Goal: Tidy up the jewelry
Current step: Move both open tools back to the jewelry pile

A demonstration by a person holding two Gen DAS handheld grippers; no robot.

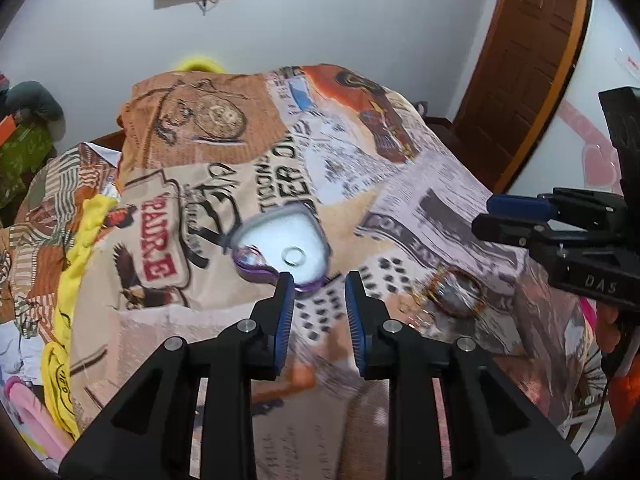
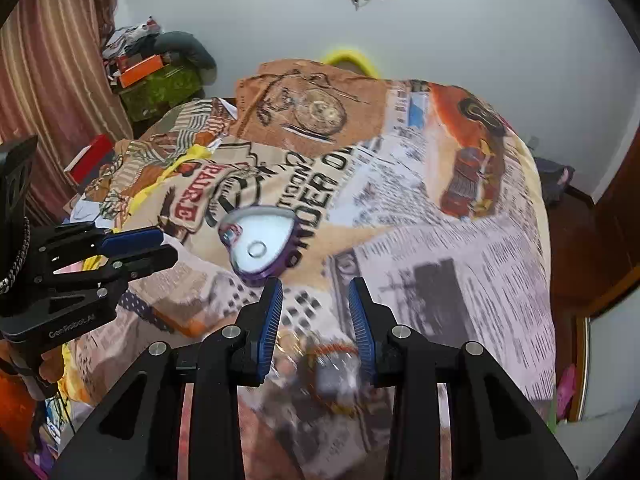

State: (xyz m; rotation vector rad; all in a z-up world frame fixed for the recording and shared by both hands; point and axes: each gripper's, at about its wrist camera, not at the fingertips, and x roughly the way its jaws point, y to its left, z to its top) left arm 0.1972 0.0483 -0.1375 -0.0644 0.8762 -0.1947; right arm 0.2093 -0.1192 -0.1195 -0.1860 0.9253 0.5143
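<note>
A purple heart-shaped box [image 1: 256, 258] lies open on the printed bedspread, and a small ring [image 1: 294, 257] rests on its white lining. My left gripper [image 1: 320, 284] hovers just in front of the box, open, with nothing between its blue pads. To the right lies a blurred pile of bangles [image 1: 456, 290]. My right gripper [image 1: 486, 216] is at the right edge. In the right wrist view the heart-shaped box [image 2: 260, 246] and ring [image 2: 257, 249] lie ahead on the left. The right gripper [image 2: 315, 286] stands open above the bangles [image 2: 332, 372]. The left gripper [image 2: 168, 246] reaches in from the left.
The bedspread [image 1: 420, 184] covers a bed that drops off at the right. A yellow cloth [image 1: 80, 240] lies along its left side. A wooden door [image 1: 532, 60] stands at the far right. Boxes and clothes [image 2: 156, 76] are piled by a striped curtain [image 2: 52, 80].
</note>
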